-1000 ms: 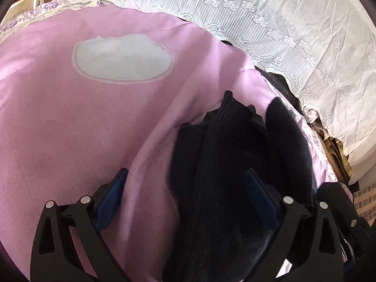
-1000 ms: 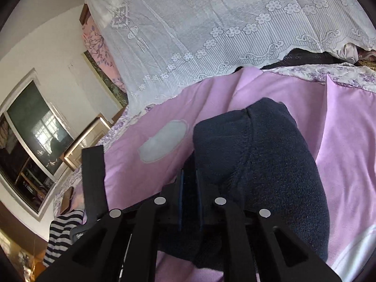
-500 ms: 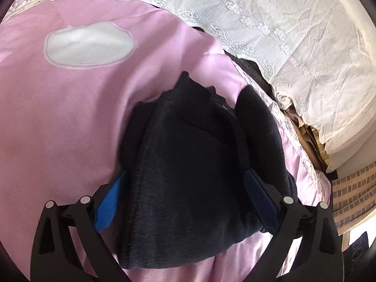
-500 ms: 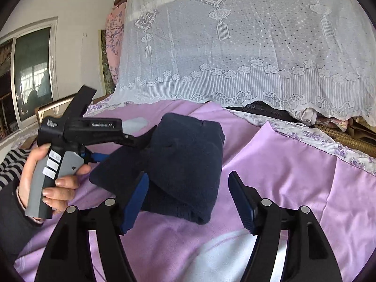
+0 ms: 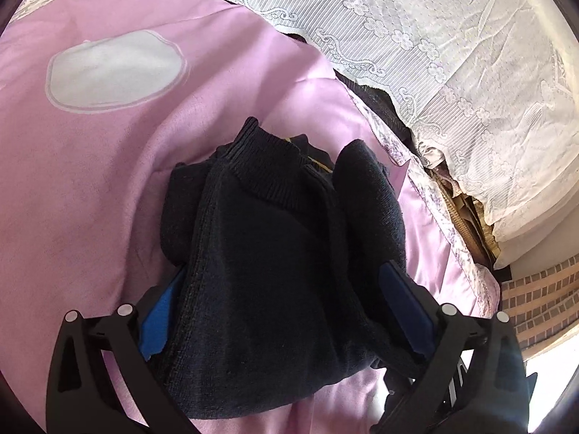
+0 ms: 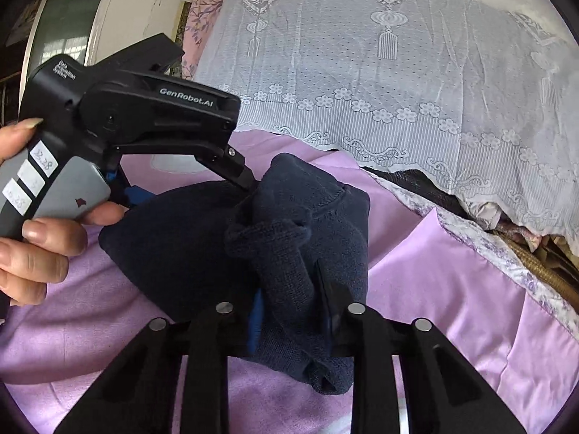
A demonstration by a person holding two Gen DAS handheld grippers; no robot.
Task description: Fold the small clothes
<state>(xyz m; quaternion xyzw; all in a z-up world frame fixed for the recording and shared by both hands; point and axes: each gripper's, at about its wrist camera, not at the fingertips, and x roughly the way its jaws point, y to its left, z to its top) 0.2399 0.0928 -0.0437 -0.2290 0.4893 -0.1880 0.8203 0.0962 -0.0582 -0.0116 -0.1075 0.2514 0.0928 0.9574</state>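
Two claws are working the dark sweater (image 5: 275,271): right claw (image 6: 293,311), open a moment ago, is closing on its bunched edge; left claw (image 5: 289,311) is apparently straddling it, wide open.

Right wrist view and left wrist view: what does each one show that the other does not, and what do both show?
Only the right wrist view shows a hand holding the left tool, a window, and the right tool closing on a fold of the sweater. Only the left wrist view shows the ribbed collar and a brick floor. Both show the dark sweater, the pink sheet and the lace cover.
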